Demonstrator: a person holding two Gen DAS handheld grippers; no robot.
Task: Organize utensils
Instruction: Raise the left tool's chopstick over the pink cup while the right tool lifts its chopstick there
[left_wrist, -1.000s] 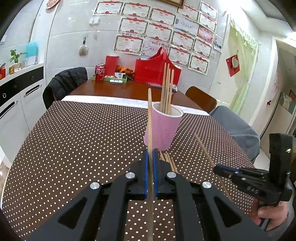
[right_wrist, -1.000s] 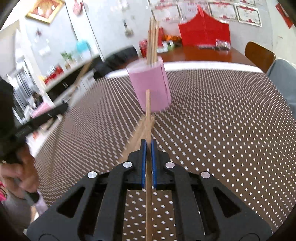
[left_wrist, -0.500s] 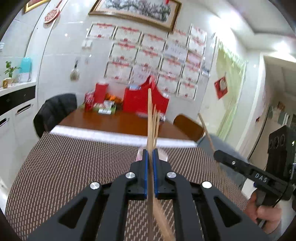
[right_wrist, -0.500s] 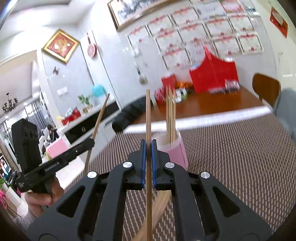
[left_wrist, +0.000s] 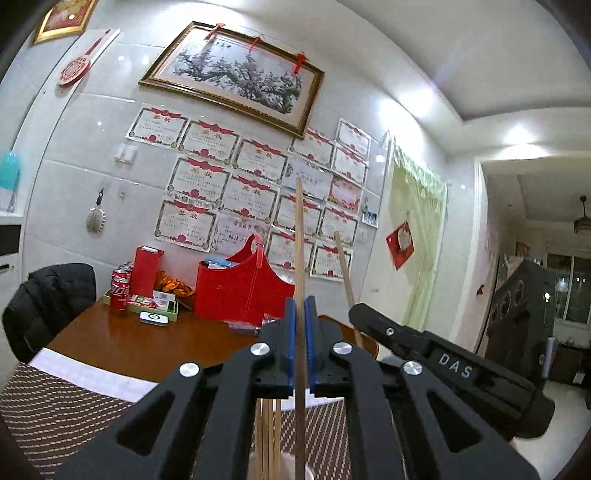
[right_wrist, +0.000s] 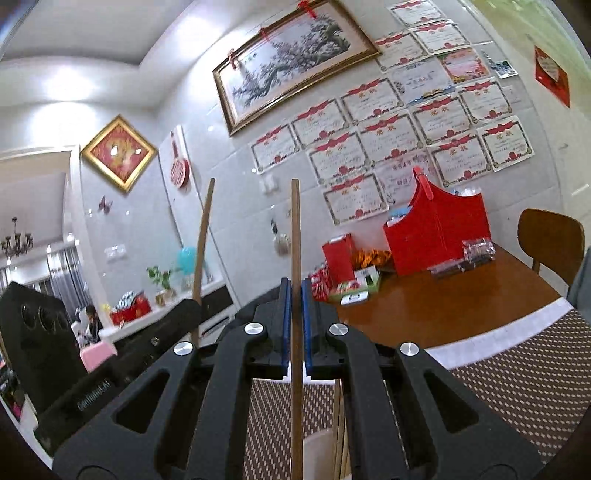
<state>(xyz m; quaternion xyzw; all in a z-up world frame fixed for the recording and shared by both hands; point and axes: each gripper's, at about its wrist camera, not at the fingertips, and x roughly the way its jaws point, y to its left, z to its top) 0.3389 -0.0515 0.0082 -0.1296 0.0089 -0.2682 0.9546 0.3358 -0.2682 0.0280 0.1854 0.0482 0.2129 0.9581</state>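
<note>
My left gripper (left_wrist: 300, 343) is shut on a wooden chopstick (left_wrist: 300, 240) that stands upright between its blue pads. My right gripper (right_wrist: 294, 325) is shut on another chopstick (right_wrist: 295, 229), also upright. Both are raised and tilted up toward the wall. The pink cup's rim (left_wrist: 286, 463) with several chopsticks (left_wrist: 267, 435) in it shows just below the left jaws; it also shows in the right wrist view (right_wrist: 317, 448). The right gripper (left_wrist: 443, 363) with its chopstick (left_wrist: 345, 273) appears close to the right in the left wrist view; the left gripper (right_wrist: 110, 369) appears at left in the right wrist view.
A brown dotted tablecloth (right_wrist: 524, 376) covers the near table. Beyond it the bare wooden table (left_wrist: 147, 343) holds a red bag (left_wrist: 240, 291), cola cans (left_wrist: 120, 291) and boxes. A jacket-draped chair (left_wrist: 48, 295) stands left, a wooden chair (right_wrist: 550, 240) right.
Both grippers have lifted their chopsticks off the table and tilted them upright over the pink cup. The two grippers have come closer together.
</note>
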